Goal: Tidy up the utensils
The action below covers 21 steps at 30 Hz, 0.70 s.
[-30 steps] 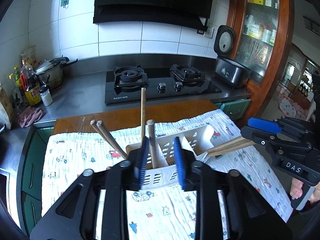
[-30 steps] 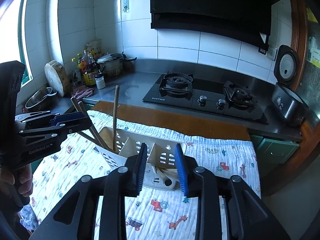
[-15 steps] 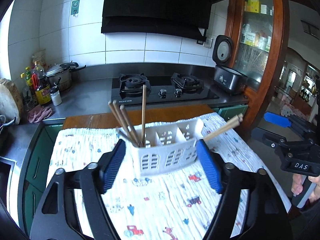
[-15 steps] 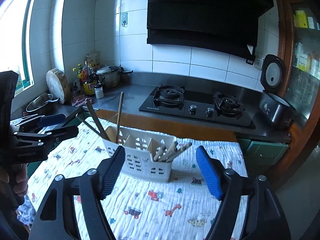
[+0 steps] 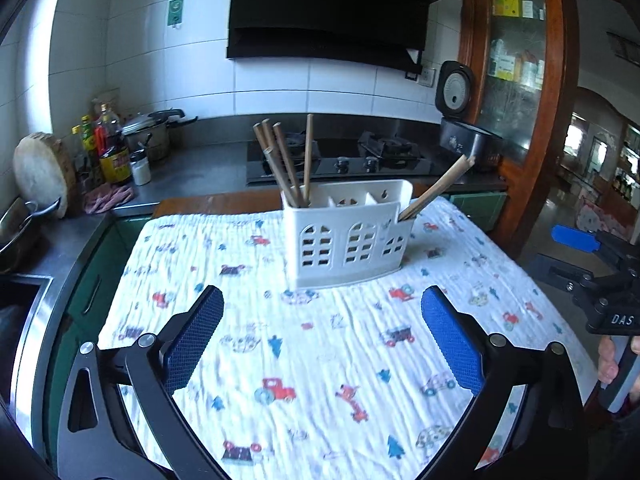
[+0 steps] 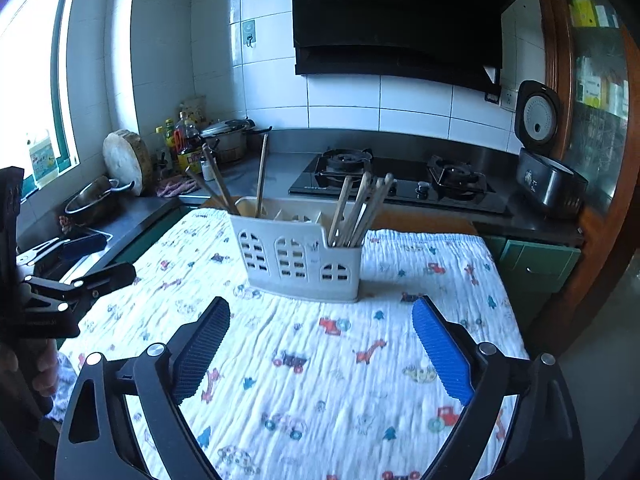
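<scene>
A white plastic utensil caddy (image 5: 348, 236) stands on a cartoon-print cloth (image 5: 320, 360); it also shows in the right wrist view (image 6: 300, 256). Brown chopsticks (image 5: 280, 164) stand in its left compartment. Pale wooden chopsticks (image 6: 360, 212) lean in its right compartment, also seen in the left wrist view (image 5: 436, 190). My left gripper (image 5: 322, 340) is open and empty, back from the caddy. My right gripper (image 6: 320, 348) is open and empty, also back from it. Each gripper shows at the edge of the other's view, the right one (image 5: 592, 272) and the left one (image 6: 60, 280).
A gas hob (image 6: 400, 184) lies on the steel counter behind the table. A rice cooker (image 6: 548, 176) stands at the right. Oil bottles (image 5: 108, 148), a pot (image 5: 148, 132), a chopping block (image 6: 126, 160) and a pan (image 6: 92, 200) stand at the left.
Both grippers have opened wide and pulled back from the caddy. The brown chopsticks and the pale chopsticks now stand free in the caddy.
</scene>
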Each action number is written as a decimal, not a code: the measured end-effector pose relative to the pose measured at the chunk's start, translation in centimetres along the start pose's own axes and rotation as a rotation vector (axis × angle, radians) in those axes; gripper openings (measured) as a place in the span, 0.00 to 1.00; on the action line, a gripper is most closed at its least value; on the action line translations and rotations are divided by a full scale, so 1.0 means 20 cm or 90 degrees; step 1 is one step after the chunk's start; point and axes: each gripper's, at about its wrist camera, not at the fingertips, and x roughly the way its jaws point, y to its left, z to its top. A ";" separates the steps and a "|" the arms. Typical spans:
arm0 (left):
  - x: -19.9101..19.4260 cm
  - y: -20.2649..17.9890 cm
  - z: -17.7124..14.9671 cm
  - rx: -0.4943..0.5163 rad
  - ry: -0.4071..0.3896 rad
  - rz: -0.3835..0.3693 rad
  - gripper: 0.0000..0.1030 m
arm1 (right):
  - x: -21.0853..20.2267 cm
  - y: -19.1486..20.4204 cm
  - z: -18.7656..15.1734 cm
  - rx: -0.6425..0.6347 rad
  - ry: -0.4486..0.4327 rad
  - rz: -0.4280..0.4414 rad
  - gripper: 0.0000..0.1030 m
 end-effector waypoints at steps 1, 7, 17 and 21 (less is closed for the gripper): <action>-0.02 0.00 -0.02 0.001 -0.003 0.007 0.95 | -0.01 0.01 -0.03 -0.002 0.001 -0.004 0.87; -0.15 0.03 -0.18 -0.011 -0.020 0.047 0.95 | -0.06 0.08 -0.22 -0.009 0.003 -0.016 0.90; -0.31 0.03 -0.40 -0.023 -0.022 0.069 0.95 | -0.18 0.21 -0.43 -0.024 -0.014 -0.058 0.91; -0.36 0.03 -0.43 -0.021 -0.026 0.067 0.95 | -0.26 0.25 -0.47 -0.025 -0.034 -0.085 0.92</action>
